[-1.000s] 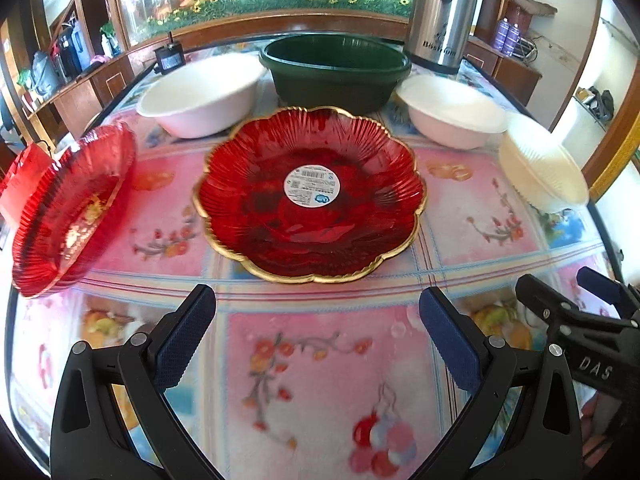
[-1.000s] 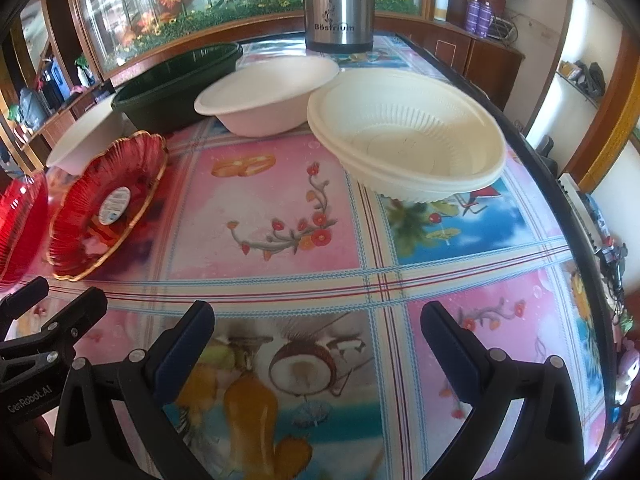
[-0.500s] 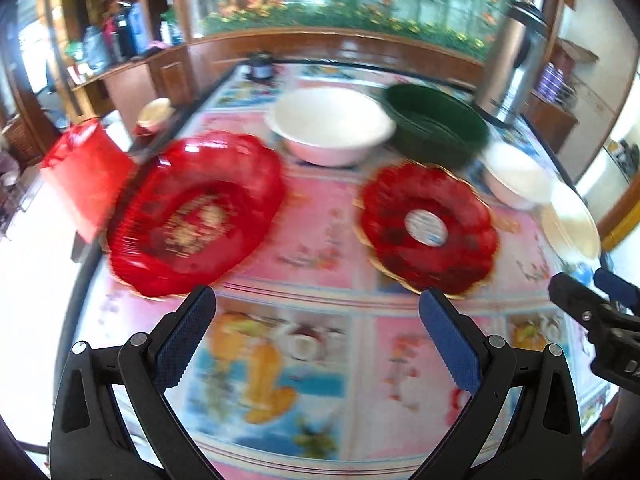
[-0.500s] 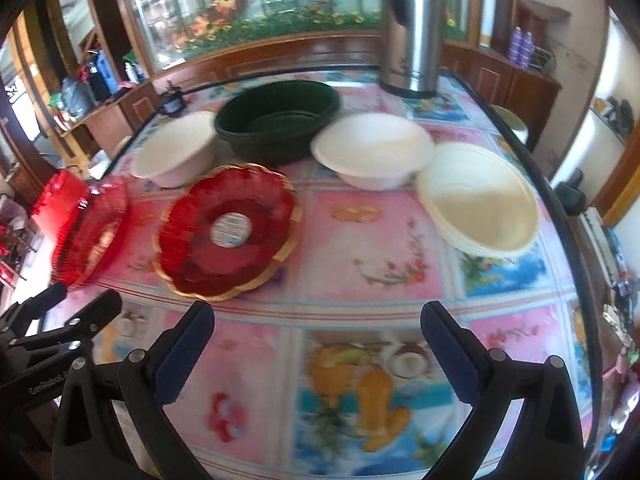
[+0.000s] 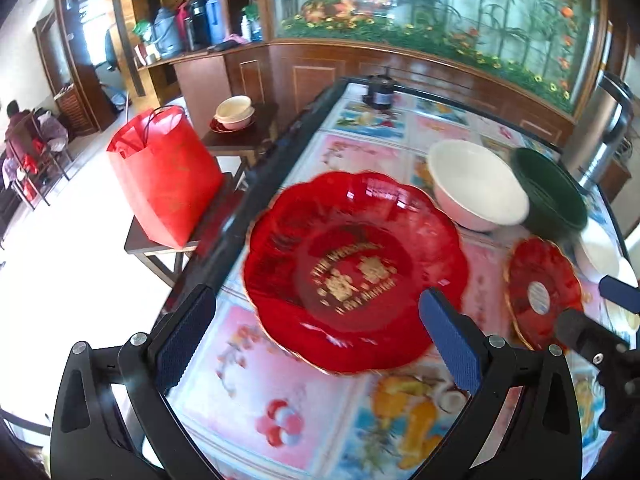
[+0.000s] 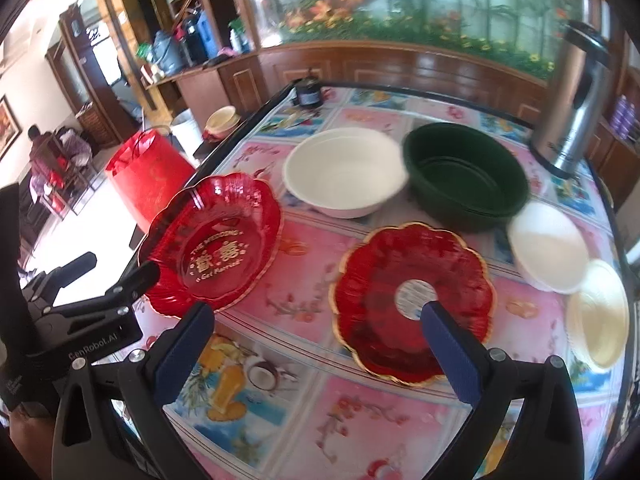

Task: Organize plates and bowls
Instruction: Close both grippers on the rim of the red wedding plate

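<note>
Left-wrist and right-wrist views, paired. My left tongs (image 5: 316,340) stand apart and empty, framing the red wedding plate (image 5: 356,272), which lies flat at the table's (image 5: 280,432) nine-o'clock edge. My right tongs (image 6: 316,344) are likewise apart and empty over the gold-rimmed red plate (image 6: 412,300) at table centre. Beyond, toward twelve o'clock, sit the white bowl (image 6: 344,176) and green basin (image 6: 464,184); at three o'clock, a smaller white bowl (image 6: 548,248) and a ribbed cream bowl (image 6: 596,312).

I judge the red plates thin moulded plastic: light, stiff, glossy and probably slippery, liable to skate if nudged. The scalloped rim nearest me looks like the best hold, one finger above and one beneath.

Against half a second ago, both cameras have swung toward nine o'clock; the wedding plate now fills the space between my left fingers.
</note>
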The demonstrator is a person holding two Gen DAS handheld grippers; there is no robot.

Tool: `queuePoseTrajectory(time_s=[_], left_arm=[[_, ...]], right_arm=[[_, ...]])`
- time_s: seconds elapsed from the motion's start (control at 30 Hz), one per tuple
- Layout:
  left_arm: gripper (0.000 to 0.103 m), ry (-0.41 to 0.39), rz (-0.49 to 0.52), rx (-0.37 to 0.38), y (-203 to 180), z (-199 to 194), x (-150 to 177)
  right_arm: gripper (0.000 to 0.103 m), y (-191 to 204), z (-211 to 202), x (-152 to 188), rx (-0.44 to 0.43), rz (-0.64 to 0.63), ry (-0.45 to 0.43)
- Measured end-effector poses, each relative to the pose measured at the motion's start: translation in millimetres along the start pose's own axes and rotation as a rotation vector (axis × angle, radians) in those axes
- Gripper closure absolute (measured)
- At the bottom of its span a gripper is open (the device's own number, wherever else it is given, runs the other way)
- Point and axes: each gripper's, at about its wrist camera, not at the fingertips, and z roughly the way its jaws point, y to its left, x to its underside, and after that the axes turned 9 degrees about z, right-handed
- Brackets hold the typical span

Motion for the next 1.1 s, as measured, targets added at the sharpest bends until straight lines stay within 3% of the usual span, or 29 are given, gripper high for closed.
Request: queuePoseTrajectory(time_s=[0.2, 0.43, 0.6, 0.8, 0.93, 1.1], left_arm=[[0.0, 0.04, -0.036, 0.014, 20, 23, -9], [0.0, 0.087, -0.042, 0.02, 24, 44, -13], [0.0, 0.125, -0.061, 0.04, 26, 59, -16], [0.0, 0.171, -0.072, 0.064, 26, 76, -17], [0.0, 0.193, -0.087, 0.083, 24, 84, -20], [0.0, 0.219, -0.07, 0.087, 17, 94, -24]], right_arm=[[0.001, 13, 37, -17, -0.031, 0.014, 0.084], [0.001, 30, 54, -31, -0.043, -0.009, 0.118], [0.017, 30, 69, -37, -0.046, -0.004, 0.155], [0.018, 30, 76, -38, -0.045, -0.008, 0.168], [0.029, 30, 82, -39, -0.047, -0.008, 0.183], [0.03, 30, 89, -39, -0.055, -0.002, 0.201]])
